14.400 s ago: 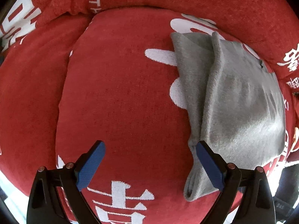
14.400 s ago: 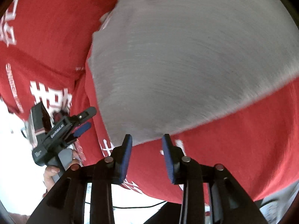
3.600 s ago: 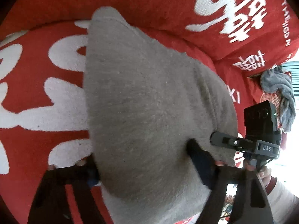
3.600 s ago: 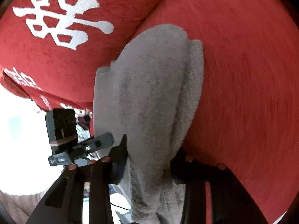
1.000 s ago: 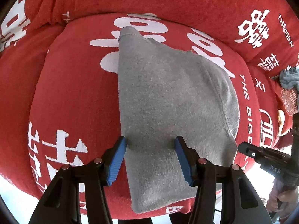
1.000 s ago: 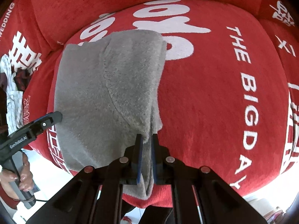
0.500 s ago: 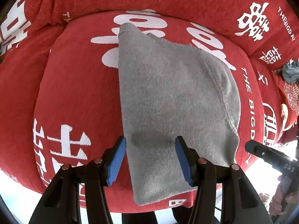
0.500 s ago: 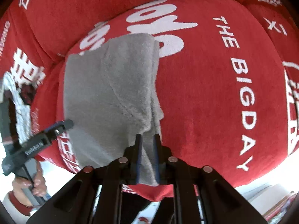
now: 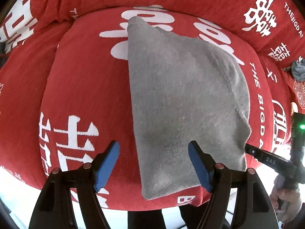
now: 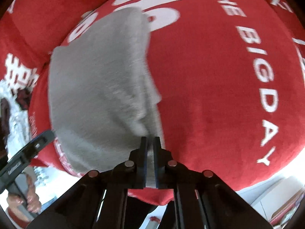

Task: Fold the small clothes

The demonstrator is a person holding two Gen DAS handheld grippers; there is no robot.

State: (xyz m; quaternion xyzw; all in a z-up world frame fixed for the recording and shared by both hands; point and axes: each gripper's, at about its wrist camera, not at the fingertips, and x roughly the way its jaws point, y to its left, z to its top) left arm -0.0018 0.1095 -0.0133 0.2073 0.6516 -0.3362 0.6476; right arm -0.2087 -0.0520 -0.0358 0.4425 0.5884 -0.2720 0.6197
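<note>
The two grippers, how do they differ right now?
The left gripper is open, its blue-padded fingers apart above the folded grey fleece garment. The right gripper is shut on the garment's edge. Both hover over the red printed cushion.

Red cushion [image 10: 219, 76]: "THE BIG DAY"; right hand-held gripper [image 9: 266, 157]: "DAS".
</note>
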